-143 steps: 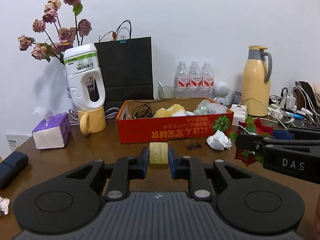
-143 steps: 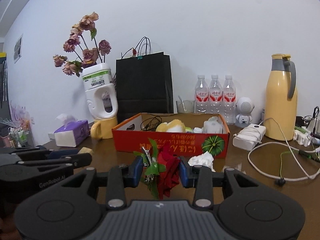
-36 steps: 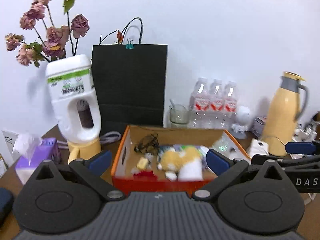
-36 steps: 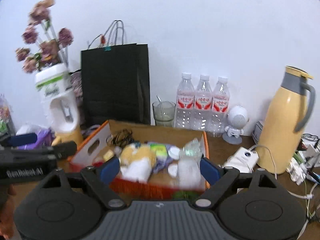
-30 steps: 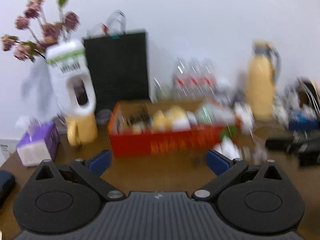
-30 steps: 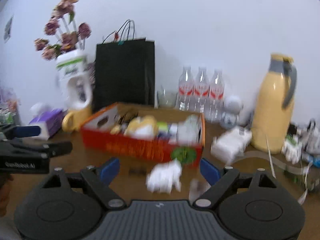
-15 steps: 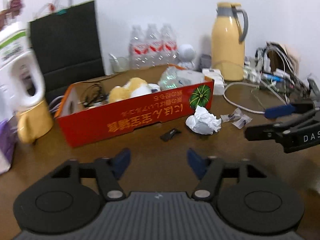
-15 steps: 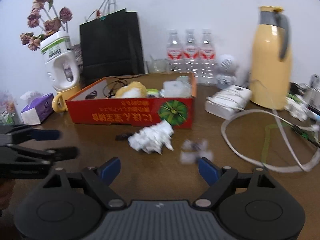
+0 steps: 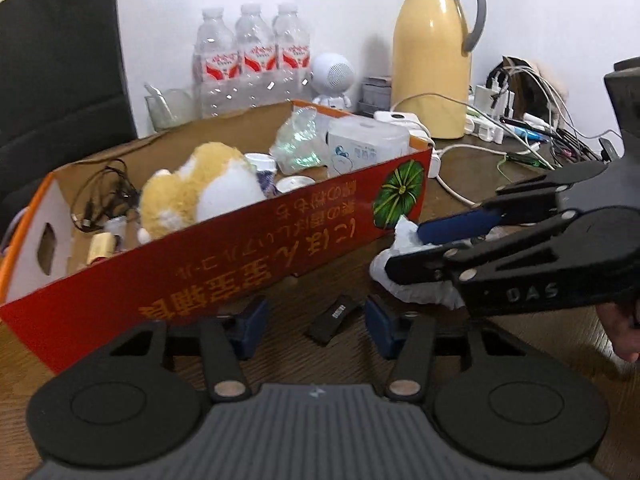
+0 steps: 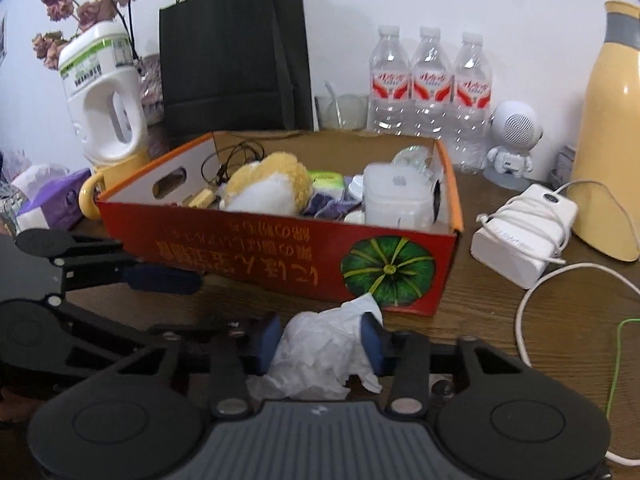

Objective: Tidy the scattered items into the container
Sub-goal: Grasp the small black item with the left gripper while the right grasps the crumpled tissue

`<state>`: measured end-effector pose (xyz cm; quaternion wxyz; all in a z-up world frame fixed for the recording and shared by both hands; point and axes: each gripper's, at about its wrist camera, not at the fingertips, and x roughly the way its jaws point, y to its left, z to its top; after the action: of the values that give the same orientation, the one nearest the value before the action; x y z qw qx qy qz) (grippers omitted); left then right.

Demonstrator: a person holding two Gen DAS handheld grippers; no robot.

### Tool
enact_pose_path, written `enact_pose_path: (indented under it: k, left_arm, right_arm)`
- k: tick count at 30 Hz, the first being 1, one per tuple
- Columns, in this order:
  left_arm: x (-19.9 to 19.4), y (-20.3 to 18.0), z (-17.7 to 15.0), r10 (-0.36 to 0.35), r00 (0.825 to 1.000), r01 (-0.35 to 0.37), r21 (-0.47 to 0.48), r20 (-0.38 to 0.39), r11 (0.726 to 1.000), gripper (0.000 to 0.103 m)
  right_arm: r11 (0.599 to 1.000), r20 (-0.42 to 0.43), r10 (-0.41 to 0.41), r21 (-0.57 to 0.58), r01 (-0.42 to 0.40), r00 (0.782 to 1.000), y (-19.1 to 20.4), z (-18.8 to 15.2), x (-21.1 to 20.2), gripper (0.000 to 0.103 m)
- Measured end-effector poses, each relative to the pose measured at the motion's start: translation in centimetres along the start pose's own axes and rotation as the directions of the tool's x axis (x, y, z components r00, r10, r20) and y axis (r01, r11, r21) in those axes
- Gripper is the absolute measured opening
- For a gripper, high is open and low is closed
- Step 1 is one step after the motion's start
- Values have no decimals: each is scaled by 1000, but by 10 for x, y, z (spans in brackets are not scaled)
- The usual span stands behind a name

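Left gripper (image 9: 314,322): angled down at the bench (image 9: 520,332), jaws just narrowing, astride a small black item (image 9: 333,315), apparently not touching. Right gripper (image 10: 320,338): angled down, just closing, pinching crumpled tissue (image 10: 320,350) before the red box (image 10: 280,252).

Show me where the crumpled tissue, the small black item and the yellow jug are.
crumpled tissue (image 10: 320,354), right wrist view, middle of the wad.
small black item (image 9: 333,319), left wrist view, its top face.
yellow jug (image 9: 431,68), left wrist view, its body.
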<state>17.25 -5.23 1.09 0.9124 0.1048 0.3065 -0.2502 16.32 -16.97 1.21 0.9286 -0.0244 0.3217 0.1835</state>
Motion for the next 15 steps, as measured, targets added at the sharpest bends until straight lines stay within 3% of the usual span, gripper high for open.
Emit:
enact_pose_path:
  k: [2, 3, 9, 11, 15]
  left_arm:
    - [3, 0, -1, -15, 1000, 15, 4, -9, 1000, 43]
    - [5, 1, -1, -29, 999, 29, 1, -15, 1000, 35]
    - [9, 6, 2, -53, 998, 53, -36, -21, 998, 26]
    - [8, 7, 1, -55, 998, 54, -49, -21, 997, 13]
    - [0, 8, -2, -52, 998, 48, -140, -19, 989, 11]
  right_arm:
    - [1000, -21, 7, -5, -7, 1000, 0, -4, 5, 38]
    - [1000, -27, 8, -10, -8, 1000, 1, -6, 6, 37]
    - [999, -10, -9, -48, 9, 1000, 10, -12, 6, 34]
    - [998, -2, -14, -64, 14, 1000, 12, -13, 5, 31]
    - [997, 4, -28, -67, 28, 1000, 14, -12, 3, 26]
